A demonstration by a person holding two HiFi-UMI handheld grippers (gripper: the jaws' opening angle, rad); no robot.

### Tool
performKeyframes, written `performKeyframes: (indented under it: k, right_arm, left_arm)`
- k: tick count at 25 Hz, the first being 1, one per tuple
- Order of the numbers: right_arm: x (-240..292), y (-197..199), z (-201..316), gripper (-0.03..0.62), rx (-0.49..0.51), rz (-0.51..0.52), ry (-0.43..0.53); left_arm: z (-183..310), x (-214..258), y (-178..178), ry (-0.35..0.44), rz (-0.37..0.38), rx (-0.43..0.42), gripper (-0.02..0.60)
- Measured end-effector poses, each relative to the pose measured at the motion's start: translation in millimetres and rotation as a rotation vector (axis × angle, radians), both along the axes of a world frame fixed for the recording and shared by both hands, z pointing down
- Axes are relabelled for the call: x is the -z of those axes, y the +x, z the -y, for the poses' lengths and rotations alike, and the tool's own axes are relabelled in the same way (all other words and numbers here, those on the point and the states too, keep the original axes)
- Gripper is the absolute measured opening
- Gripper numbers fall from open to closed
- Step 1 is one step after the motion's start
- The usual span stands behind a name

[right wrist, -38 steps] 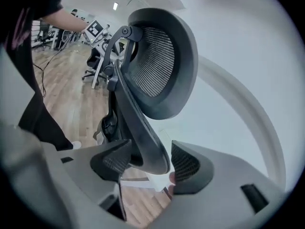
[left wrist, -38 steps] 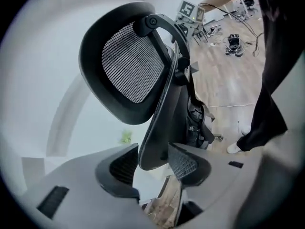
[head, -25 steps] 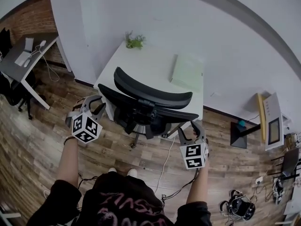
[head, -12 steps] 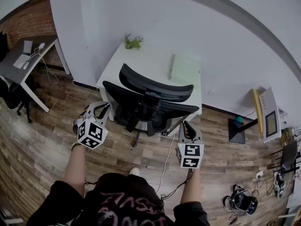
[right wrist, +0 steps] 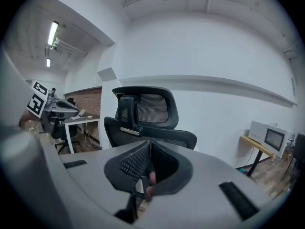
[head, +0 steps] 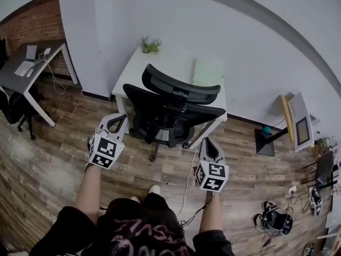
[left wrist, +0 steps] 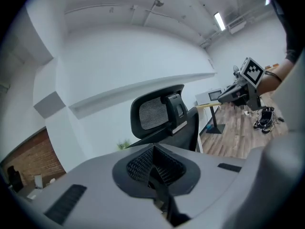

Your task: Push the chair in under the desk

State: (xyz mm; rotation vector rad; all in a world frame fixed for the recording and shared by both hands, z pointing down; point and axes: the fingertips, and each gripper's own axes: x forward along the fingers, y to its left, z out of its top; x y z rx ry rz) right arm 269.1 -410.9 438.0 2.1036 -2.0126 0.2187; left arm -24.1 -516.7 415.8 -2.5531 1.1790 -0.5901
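Over the last second the black mesh office chair (head: 173,111) has rolled forward. Its headrest now overlaps the front edge of the white tabletop (head: 170,68), and the seat looks partly tucked beneath, so we judge the push nearly done. Our left gripper (head: 118,120) and right gripper (head: 208,143) have dropped back behind it, both closed on nothing and clear of the chair. The chair faces the tabletop, back toward us, with its long axis upright and its backrest lying roughly along the tabletop's front edge.
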Motion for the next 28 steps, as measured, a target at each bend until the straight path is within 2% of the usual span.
performKeyframes:
  k: [4, 10, 16, 23, 28]
  right_arm:
    - [-1, -3, -20, 0.029, -0.027, 0.029, 0.01]
    - [19, -8, -27, 0.028, -0.033, 0.028, 0.058]
    - [34, 1, -29, 0.028, -0.055, -0.055, 0.113]
    - [33, 15, -26, 0.025, -0.02, -0.022, 0.092]
    - [36, 19, -22, 0.025, 0.006, 0.013, 0.102]
  left_arm:
    - [-14, -2, -3, -0.005, -0.024, -0.007, 0.015]
    - [-20, 8, -9, -0.033, -0.138, 0.034, 0.015]
    - [-23, 14, -4, -0.027, -0.157, 0.065, 0.015]
    - [-28, 22, 6, -0.017, -0.216, 0.094, 0.014]
    - [-31, 29, 5, -0.026, -0.23, 0.098, 0.014]
